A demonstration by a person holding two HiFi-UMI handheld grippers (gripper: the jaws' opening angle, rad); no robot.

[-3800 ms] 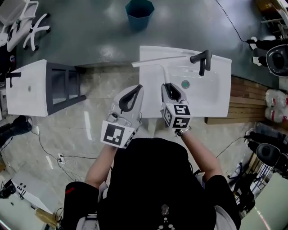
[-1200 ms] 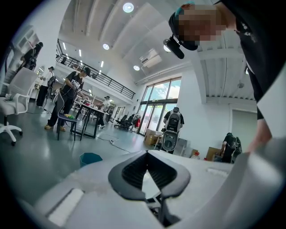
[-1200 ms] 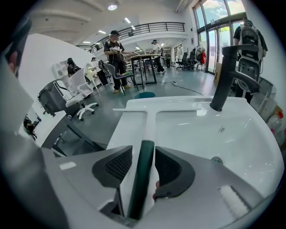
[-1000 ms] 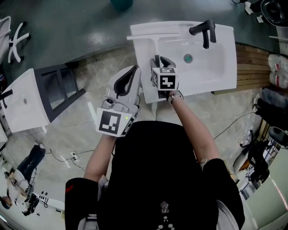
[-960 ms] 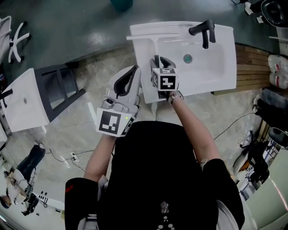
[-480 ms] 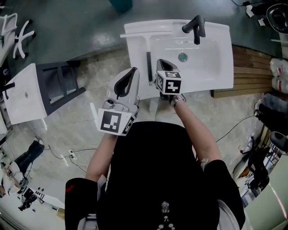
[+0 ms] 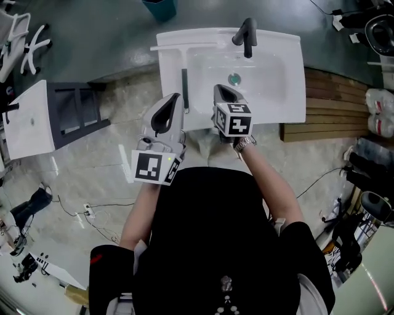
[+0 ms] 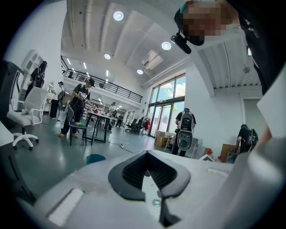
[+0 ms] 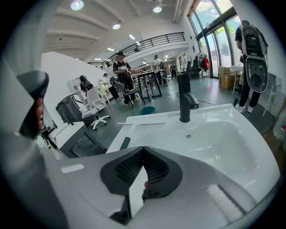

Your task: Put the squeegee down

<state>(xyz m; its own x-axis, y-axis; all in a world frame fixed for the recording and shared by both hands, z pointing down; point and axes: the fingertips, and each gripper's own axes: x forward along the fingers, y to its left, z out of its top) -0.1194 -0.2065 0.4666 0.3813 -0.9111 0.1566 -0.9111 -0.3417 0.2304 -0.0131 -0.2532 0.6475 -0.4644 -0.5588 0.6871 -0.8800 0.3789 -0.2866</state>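
The squeegee lay flat on the left ledge of the white sink. Its long handle ran from the back edge toward me, dark grip end nearest me, and its blade lay crosswise along the back rim. My left gripper hung just short of the grip end, jaws together on nothing. My right gripper was over the bowl's near edge; its jaws had just been closing and met empty. A black faucet stood behind the drain. A teal bin stood on the floor beyond the sink.
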